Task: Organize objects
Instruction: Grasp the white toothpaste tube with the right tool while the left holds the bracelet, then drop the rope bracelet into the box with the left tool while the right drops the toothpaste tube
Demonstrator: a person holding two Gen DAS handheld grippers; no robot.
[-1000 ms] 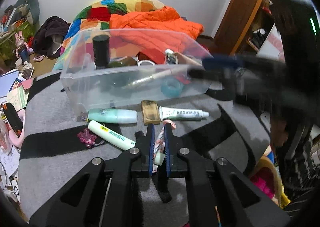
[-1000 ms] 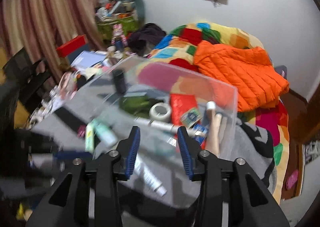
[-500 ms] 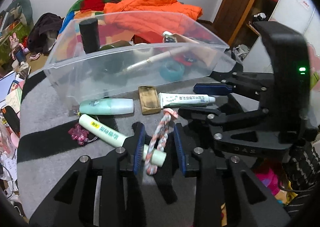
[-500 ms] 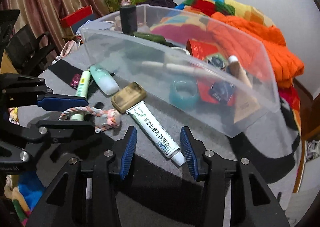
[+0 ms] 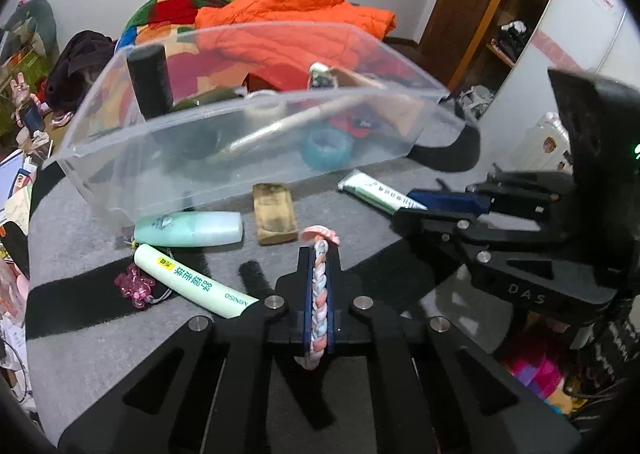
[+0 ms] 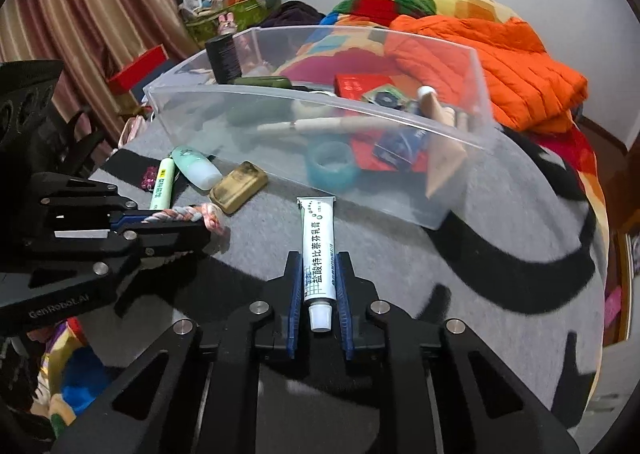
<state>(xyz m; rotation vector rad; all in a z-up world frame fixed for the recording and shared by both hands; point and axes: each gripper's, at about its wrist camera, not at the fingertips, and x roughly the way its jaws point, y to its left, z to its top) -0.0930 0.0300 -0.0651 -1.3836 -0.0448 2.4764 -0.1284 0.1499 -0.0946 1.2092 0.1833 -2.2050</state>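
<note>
My left gripper (image 5: 318, 254) is shut on a braided pink-and-white rope (image 5: 318, 294) on the grey cloth; the rope also shows in the right wrist view (image 6: 188, 213). My right gripper (image 6: 318, 266) is shut on a white ointment tube (image 6: 318, 250), cap toward the camera; the tube's far end shows in the left wrist view (image 5: 372, 191). A clear plastic bin (image 5: 168, 157) holding several items stands just beyond both grippers. In front of it lie a mint bottle (image 5: 188, 229), a brown soap bar (image 5: 275, 211), a white-green tube (image 5: 192, 281) and a pink trinket (image 5: 134, 286).
The grey and black cloth covers the table (image 6: 500, 254). Behind the bin is a bed with an orange jacket (image 6: 500, 65) and a colourful quilt. Clutter and striped curtains are at the left, a wooden door and shelves at the right.
Both grippers moved in and closed: the left on the braided rope, the right on the white ointment tube. Half a second ago both were open around them.
</note>
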